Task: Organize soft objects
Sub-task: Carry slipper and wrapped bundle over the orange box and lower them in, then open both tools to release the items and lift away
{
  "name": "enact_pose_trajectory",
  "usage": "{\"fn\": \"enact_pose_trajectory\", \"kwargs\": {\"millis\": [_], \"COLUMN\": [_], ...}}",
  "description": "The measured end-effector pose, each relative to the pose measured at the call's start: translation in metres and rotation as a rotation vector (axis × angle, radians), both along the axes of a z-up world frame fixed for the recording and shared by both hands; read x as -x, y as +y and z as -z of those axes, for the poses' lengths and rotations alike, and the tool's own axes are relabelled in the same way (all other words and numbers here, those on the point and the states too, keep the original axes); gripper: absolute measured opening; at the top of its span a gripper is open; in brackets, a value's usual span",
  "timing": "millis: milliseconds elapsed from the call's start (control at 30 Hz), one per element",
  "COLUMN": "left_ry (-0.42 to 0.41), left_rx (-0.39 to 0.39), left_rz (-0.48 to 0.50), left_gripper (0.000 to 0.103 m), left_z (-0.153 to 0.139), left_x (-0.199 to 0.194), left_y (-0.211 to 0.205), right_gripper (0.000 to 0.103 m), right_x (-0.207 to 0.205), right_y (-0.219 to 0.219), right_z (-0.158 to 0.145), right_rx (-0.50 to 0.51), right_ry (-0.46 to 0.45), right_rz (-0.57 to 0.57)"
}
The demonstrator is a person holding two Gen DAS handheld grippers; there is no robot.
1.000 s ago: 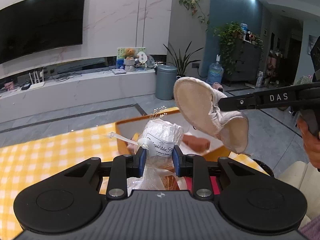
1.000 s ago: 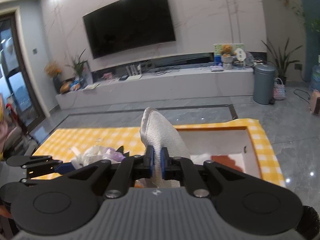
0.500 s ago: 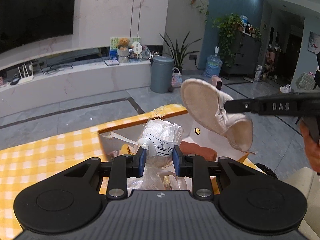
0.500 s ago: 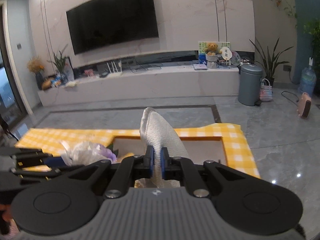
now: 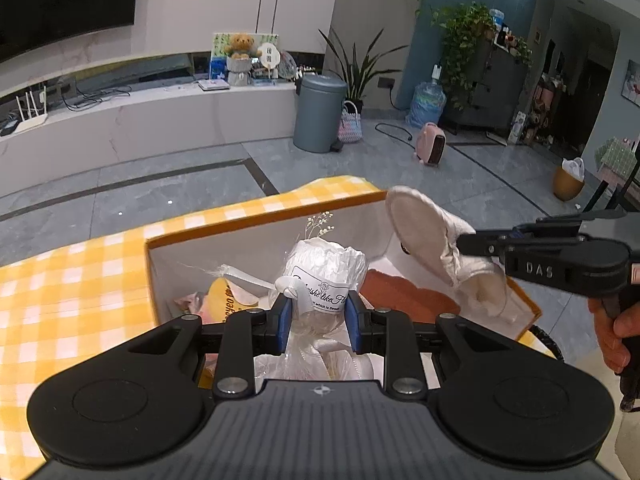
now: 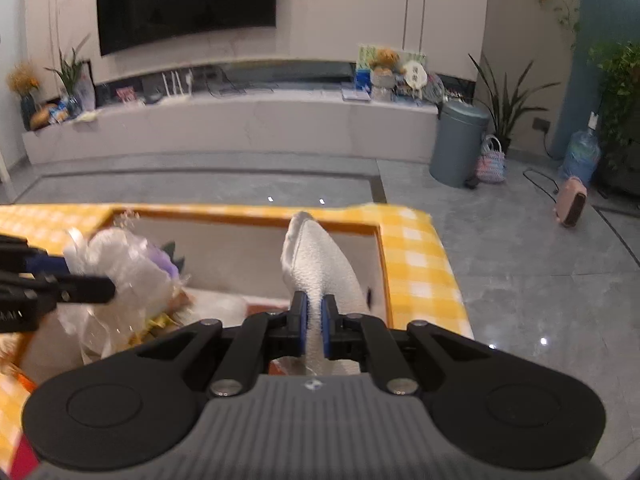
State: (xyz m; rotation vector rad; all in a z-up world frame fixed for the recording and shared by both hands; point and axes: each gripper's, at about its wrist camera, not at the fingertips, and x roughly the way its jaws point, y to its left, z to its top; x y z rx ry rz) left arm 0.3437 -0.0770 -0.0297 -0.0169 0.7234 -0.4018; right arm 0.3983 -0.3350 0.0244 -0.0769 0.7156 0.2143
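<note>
Nearest, the left gripper (image 5: 318, 316) clamps a wrapped bouquet (image 5: 325, 280) in white plastic, held above the open box (image 5: 256, 224). Beside it, the right gripper (image 6: 315, 314) is closed tight on a white slipper (image 6: 316, 260), sole facing left, which hangs over the box's right end. Inside the box lie a brown cloth (image 5: 400, 292) and a yellow packet (image 5: 228, 298). The box sits on a yellow checked tablecloth (image 5: 72, 280). Beyond, a grey bin (image 5: 318, 114) stands on the tiled floor.
</note>
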Motion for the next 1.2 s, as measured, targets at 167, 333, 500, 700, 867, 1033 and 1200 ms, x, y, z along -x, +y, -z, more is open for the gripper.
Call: {"fn": "enact_pose_trajectory", "kwargs": {"millis": [167, 333, 500, 700, 867, 1033, 1200], "left_ry": [0.012, -0.001, -0.01, 0.011, 0.007, -0.048, -0.062], "left_rx": [0.009, -0.047, -0.098, -0.136, -0.176, -0.162, -0.134], "left_rz": [0.003, 0.01, 0.032, 0.04, 0.032, 0.066, 0.096], "left_gripper": [0.031, 0.031, 0.031, 0.033, 0.043, 0.07, 0.069], "left_z": [0.004, 0.014, 0.019, 0.026, 0.026, 0.013, -0.014], "left_x": [-0.012, -0.02, -0.022, -0.031, -0.031, -0.016, 0.001], "left_y": [-0.004, -0.015, -0.023, -0.031, -0.042, -0.034, -0.02], "right_gripper": [0.006, 0.024, 0.033, 0.042, 0.052, 0.06, 0.069], "right_x": [-0.009, -0.004, -0.002, 0.002, 0.004, 0.009, 0.017], "right_y": [-0.004, -0.002, 0.001, 0.011, 0.015, 0.02, 0.026], "right_z": [0.019, 0.025, 0.019, 0.019, 0.02, 0.014, 0.002], "right_rx": [0.005, -0.008, -0.018, -0.033, -0.04, -0.039, -0.029], "right_ry": [0.075, 0.069, 0.046, 0.061, 0.084, 0.078, 0.087], "right_rz": [0.037, 0.026, 0.024, 0.019, 0.033, 0.039, 0.058]}}
